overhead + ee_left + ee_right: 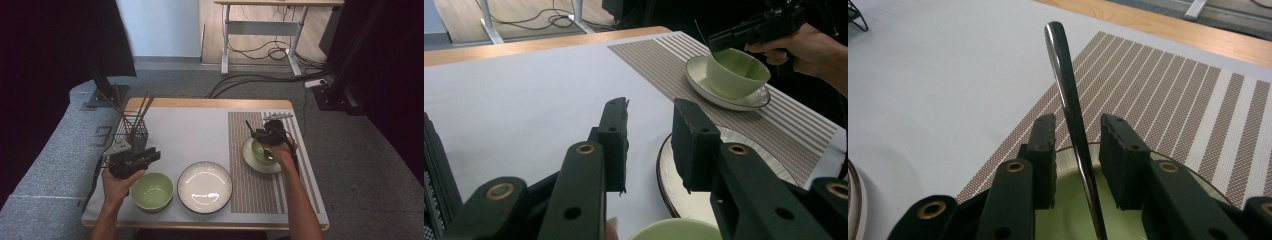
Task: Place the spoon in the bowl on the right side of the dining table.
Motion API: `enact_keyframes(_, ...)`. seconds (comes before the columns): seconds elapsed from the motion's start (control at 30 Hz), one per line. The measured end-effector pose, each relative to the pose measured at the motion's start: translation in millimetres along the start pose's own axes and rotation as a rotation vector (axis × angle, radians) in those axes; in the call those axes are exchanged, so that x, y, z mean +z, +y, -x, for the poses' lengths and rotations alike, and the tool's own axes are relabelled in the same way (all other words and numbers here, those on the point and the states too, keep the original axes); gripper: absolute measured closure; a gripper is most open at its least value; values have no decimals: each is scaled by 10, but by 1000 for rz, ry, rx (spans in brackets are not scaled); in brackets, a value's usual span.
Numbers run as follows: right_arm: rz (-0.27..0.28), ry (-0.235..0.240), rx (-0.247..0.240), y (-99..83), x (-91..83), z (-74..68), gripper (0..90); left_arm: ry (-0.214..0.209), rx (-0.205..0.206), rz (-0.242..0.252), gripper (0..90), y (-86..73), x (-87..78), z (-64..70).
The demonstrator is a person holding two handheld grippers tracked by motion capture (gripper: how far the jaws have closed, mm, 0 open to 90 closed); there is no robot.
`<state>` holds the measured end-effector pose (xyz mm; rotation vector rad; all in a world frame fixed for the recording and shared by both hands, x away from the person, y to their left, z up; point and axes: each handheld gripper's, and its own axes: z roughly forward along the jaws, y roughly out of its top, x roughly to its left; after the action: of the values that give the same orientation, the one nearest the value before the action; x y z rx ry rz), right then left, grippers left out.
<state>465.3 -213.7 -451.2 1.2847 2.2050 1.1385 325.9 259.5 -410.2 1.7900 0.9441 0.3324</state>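
Note:
A small green bowl [262, 151] sits on a white saucer [250, 159] on the striped placemat [250, 190]. A dark spoon [1071, 102] stands in this bowl [1068, 215], its handle rising between the jaws of my right gripper [1077, 125]. The jaws are open, with a gap on each side of the handle. In the high view the right gripper [267, 135] hovers over the bowl. My left gripper [137, 160] is open and holds nothing, just behind a larger green bowl [152, 191]. In its own view, the left gripper [651, 115] points across the mat toward the saucer [744, 100].
A white plate [205, 186] lies at the front middle, between the large bowl and the placemat. A black wire basket [132, 132] with several chopsticks stands at the left, close behind my left gripper. A pale mat [190, 135] covers the wooden table.

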Motion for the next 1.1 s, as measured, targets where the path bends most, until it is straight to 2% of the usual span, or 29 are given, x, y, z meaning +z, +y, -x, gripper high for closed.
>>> enact_keyframes(0.63, -44, 76, -56, -11, 50, -161, 673, 0, -2, 6, 678, 0, -20, -12)
enact_keyframes(1.1, -42, 88, -58, -16, 27, -193, 672, -3, 1, 2, 679, 0, -7, -14)
